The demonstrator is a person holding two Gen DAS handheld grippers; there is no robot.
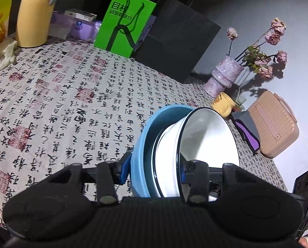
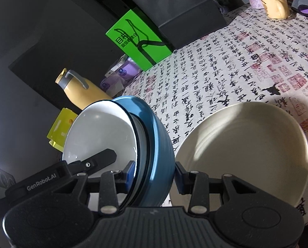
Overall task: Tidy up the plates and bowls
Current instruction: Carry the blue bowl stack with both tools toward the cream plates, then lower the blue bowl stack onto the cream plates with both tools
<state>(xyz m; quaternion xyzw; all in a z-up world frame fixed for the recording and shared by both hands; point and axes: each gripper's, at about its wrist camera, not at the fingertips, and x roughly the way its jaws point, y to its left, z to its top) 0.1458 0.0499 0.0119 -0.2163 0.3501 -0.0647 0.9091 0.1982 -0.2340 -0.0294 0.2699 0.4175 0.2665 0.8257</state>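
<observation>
A blue bowl (image 1: 141, 144) holds nested white bowls with dark rims (image 1: 207, 140), and the stack hangs above the tablecloth. My left gripper (image 1: 154, 170) is shut across one side of the stack, with the blue wall and the white rims between its pads. My right gripper (image 2: 155, 175) is shut on the opposite side, clamping the same blue bowl (image 2: 156, 136) and the white bowl (image 2: 100, 128) inside it. A finger of the left gripper (image 2: 100, 159) shows over the white bowl in the right wrist view. A cream bowl (image 2: 242, 144) sits on the table just right of the stack.
On the calligraphy-print tablecloth (image 1: 71, 103), a green box (image 1: 125, 22), a black bag (image 1: 174, 39) and a yellow flask (image 1: 36, 12) line the back. A vase of dried roses (image 1: 226, 74), a yellow mug (image 1: 224, 103) and a pink case (image 1: 273, 122) stand at the right.
</observation>
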